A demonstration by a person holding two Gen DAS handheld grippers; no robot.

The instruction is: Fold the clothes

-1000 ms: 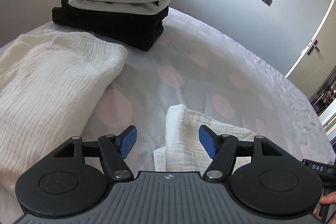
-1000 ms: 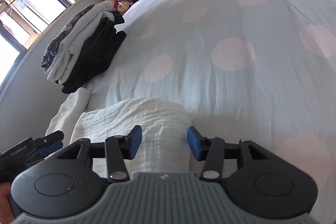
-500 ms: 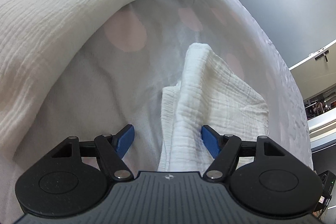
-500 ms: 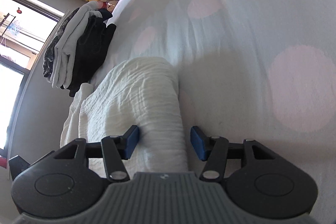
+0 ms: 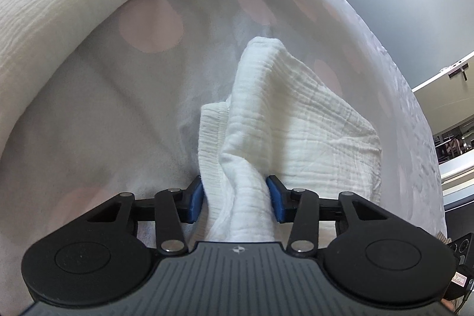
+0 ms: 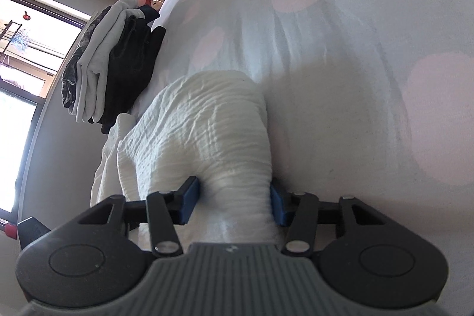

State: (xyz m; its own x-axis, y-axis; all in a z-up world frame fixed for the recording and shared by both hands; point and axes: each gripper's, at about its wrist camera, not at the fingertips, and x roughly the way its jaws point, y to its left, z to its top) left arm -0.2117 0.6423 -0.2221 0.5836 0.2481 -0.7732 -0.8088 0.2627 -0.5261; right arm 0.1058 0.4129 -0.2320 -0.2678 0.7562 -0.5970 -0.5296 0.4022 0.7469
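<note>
White crinkled cotton garment (image 5: 296,120) lies on the bed's pale sheet with pink dots (image 5: 148,79), and both grippers have hold of it. In the left wrist view a bunched ridge of the cloth runs straight between the blue fingers (image 5: 196,202) of the left gripper (image 5: 235,202); the jaws have just been closing, and both pads now press into the fabric, pinching it into a narrow fold. In the right wrist view a rounded, rolled end of the same cloth (image 6: 207,132) sits between the blue fingers (image 6: 189,202) of the right gripper (image 6: 234,203), whose jaws have also just been closing and now squeeze the fabric from both sides. The material is thin, wrinkled in fine ridges, with a ribbed hem visible beside the left pad. A wider part of it spreads across the sheet at upper left in the left view. Beyond, near the bed's edge, stands a stack of folded dark and grey clothes (image 6: 112,64)
</note>
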